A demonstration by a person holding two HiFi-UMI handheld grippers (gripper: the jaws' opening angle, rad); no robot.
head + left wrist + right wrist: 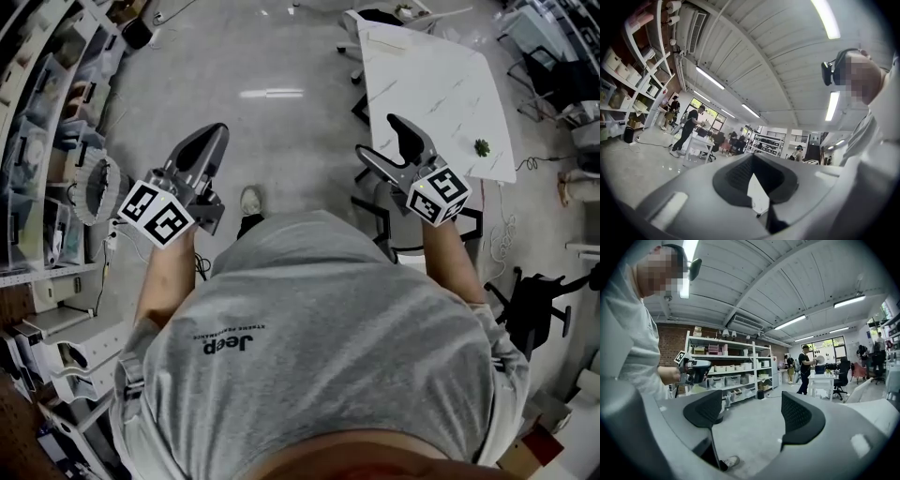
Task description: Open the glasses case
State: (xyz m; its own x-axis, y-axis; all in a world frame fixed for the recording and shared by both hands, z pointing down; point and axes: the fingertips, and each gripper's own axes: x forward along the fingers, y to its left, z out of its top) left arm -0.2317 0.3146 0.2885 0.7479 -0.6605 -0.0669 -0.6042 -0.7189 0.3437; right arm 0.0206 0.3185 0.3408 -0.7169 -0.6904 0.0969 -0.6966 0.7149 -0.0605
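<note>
shirt (328, 319) reads "jeep"; left gripper (213, 133) fingers together, right gripper (377, 137) fingers apart, empty.

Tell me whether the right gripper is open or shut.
Open. On the right gripper the jaws stand wide apart, with only floor between them.

Not to be made out in any view: no glasses case between either pair of jaws, nor on the white table (441, 84), where only a small green speck (482, 146) shows, too small to name. Held up over the floor (281, 56), well apart: left gripper (216, 133) with jaws together, right gripper (378, 136) with jaws apart, empty.
</note>
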